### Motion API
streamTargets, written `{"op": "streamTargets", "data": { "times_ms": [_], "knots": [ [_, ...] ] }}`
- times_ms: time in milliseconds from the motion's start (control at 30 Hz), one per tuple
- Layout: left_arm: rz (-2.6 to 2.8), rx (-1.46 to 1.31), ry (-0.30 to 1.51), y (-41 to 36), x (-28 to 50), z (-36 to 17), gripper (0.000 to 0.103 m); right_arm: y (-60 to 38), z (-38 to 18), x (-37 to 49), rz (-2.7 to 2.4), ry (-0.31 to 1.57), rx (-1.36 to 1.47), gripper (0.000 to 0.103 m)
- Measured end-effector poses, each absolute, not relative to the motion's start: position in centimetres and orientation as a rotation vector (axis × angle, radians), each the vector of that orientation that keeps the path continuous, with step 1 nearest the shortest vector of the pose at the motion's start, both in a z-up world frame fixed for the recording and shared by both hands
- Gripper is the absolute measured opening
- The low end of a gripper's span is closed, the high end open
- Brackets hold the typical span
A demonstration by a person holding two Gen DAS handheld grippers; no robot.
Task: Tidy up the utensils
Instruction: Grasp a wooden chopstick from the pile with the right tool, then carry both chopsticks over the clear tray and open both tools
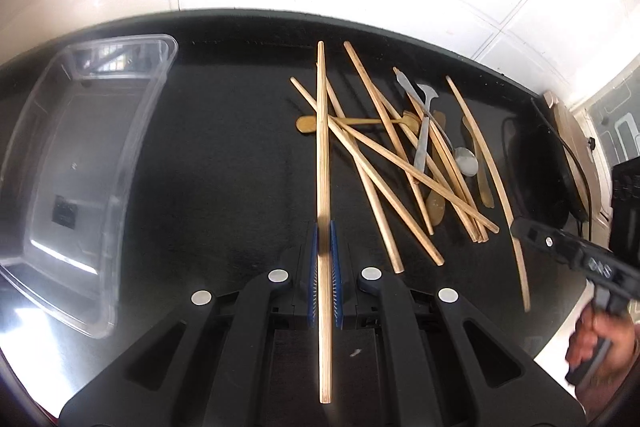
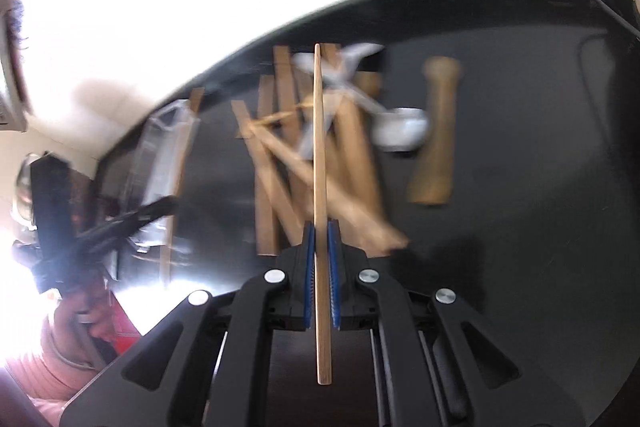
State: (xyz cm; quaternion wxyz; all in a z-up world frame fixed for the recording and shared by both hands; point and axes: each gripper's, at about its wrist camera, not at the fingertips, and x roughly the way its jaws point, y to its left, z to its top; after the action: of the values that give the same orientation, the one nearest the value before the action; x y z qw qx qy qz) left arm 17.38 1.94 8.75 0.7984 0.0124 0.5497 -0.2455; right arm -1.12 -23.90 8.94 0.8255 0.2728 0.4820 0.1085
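Both tongs are the same build: matte black plastic bodies that fan out into chunky angled arms, with long cut-out slots in the outer pieces. Each one has four round silver pivot pins in a shallow arc across the linkage. The left tongs (image 1: 324,247) have bright blue ribbed pads lining the inner faces of the fingers (image 1: 313,251), and the right tongs (image 2: 321,247) carry the same blue pads. Seen from the left wrist camera, the right unit shows a black bar with small silver screw heads and a grey grip. The person's sleeve (image 2: 44,367) is pink, blurry at the frame edge.
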Motion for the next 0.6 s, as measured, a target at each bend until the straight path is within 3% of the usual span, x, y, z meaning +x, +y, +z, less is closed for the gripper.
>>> {"op": "streamTargets", "data": {
  "times_ms": [300,600],
  "knots": [
    [-0.570,-0.017,1.067,8.7,20.3,15.7,0.005,-15.0,15.9,1.2,0.289,0.876,0.573,0.007],
    [-0.440,0.014,1.136,17.5,24.1,14.2,0.005,-5.2,13.2,7.9,0.328,0.967,0.644,0.007]
  ]
}}
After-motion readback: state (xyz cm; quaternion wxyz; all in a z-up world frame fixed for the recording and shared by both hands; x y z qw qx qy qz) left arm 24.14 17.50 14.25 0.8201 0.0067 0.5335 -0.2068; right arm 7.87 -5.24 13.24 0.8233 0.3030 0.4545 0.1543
